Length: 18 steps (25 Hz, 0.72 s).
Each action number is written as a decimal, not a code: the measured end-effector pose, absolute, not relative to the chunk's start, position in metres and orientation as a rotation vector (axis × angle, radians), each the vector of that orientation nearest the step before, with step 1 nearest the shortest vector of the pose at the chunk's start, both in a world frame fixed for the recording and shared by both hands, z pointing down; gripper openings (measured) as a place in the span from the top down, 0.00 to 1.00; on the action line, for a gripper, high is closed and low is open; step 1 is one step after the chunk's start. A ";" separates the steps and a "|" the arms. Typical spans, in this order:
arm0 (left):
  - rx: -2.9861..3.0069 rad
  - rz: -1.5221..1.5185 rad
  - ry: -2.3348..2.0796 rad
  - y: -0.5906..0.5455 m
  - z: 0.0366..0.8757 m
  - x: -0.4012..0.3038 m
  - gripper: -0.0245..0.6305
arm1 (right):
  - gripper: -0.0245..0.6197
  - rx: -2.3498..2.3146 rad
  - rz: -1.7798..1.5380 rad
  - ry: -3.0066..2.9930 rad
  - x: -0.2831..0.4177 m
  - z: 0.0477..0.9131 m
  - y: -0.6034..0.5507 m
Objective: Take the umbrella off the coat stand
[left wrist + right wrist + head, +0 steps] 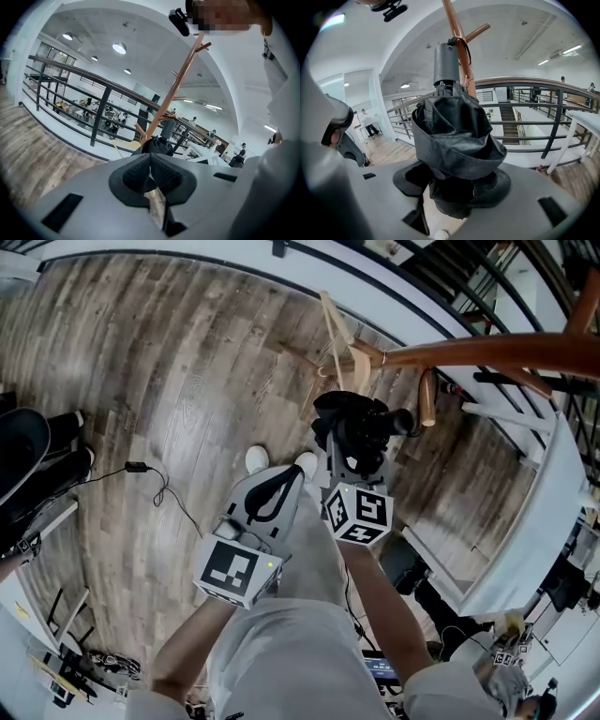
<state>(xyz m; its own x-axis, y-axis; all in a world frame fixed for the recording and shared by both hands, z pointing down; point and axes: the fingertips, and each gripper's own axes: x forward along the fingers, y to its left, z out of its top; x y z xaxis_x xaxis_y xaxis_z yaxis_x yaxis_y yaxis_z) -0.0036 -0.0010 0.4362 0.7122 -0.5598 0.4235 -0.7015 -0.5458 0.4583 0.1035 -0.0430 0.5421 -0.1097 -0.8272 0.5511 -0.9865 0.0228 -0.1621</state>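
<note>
Clamped between the pads of the right gripper is the umbrella, a folded black one whose loose, creased cloth bulges out over both jaws and hides their inner faces. Its dark grey cylindrical handle points up and away from the gripper, just beside the reddish-brown pole of the coat stand. A thin black strap loops from the handle's top against the pole; whether it hangs over a peg cannot be told. The umbrella's far tip is buried in the jaws. The left gripper has its ribbed pads pressed together with nothing between them, and it sits just beside the right one, short of the umbrella. From the head view the stand leans across the upper right, with a short peg hanging near the umbrella. Bare wooden floor spreads wide to the left, crossed only by a thin cable. A dark metal railing runs behind the stand, and a white table is cut off at the right edge.
</note>
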 end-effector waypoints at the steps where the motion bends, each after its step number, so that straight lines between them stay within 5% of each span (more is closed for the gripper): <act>1: 2.303 0.300 -0.955 -0.003 0.433 -0.004 0.93 | 0.54 1.857 0.741 -2.002 0.103 0.539 -0.043; 18: 2.322 0.275 -0.981 -0.002 0.389 -0.002 0.93 | 0.54 1.755 0.711 -2.047 0.108 0.495 -0.020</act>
